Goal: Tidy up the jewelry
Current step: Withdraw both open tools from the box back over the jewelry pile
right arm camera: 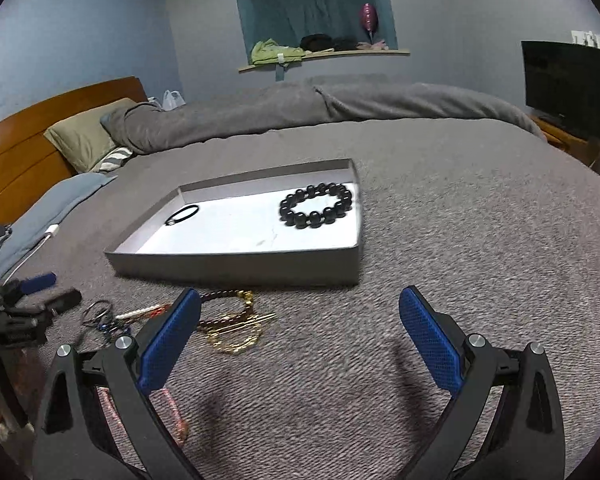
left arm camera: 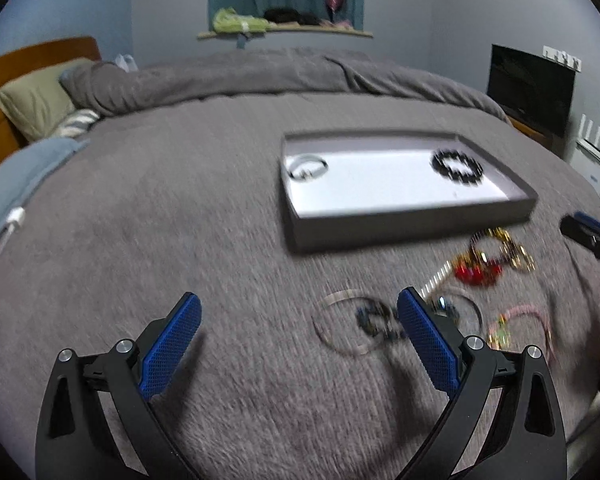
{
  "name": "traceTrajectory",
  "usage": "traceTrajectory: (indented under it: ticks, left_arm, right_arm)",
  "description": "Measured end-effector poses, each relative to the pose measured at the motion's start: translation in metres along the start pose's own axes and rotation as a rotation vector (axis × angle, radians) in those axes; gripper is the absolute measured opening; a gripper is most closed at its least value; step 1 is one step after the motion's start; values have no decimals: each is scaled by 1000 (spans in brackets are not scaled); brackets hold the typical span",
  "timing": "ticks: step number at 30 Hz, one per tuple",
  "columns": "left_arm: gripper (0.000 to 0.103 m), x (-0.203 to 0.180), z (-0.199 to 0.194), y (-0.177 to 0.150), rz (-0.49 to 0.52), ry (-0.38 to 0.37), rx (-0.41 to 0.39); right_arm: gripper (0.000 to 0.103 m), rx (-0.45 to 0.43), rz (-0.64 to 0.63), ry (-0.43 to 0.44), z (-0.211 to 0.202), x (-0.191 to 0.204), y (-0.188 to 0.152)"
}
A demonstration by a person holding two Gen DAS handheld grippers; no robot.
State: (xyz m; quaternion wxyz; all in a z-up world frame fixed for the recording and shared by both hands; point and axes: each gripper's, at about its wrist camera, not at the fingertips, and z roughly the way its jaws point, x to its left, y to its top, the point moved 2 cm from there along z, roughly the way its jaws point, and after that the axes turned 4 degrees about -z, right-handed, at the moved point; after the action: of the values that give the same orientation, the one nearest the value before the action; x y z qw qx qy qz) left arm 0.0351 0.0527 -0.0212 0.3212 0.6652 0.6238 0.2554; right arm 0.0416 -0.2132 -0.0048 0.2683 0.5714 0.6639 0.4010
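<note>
Over the bed (right arm camera: 440, 220), both the left hand-held gripper (left arm camera: 298, 312) and right hand-held gripper (right arm camera: 300, 308) gape wide, holding nothing; loose jewelry (left arm camera: 492, 260) lies beside the tray (right arm camera: 236, 268), black bead bracelet (right arm camera: 318, 205) inside.

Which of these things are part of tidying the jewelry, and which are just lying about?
Job: grey tray, black bead bracelet and thin black band inside it, loose gold chain, red beads, pink bracelet.

Lying about: pillow, blanket, television.
</note>
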Motion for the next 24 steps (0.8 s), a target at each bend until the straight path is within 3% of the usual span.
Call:
traceTrajectory:
  ticks: [12, 16, 24]
  left_arm:
    - [94, -14, 12, -8, 51, -29, 45]
    - [82, -15, 14, -5, 28, -45, 47]
    - [72, -19, 24, -9, 50, -69, 79]
  right_arm:
    - [98, 24, -6, 6, 8, 2, -3]
    - [98, 25, -7, 11, 9, 2, -2]
    - [98, 32, -14, 18, 11, 5, -3]
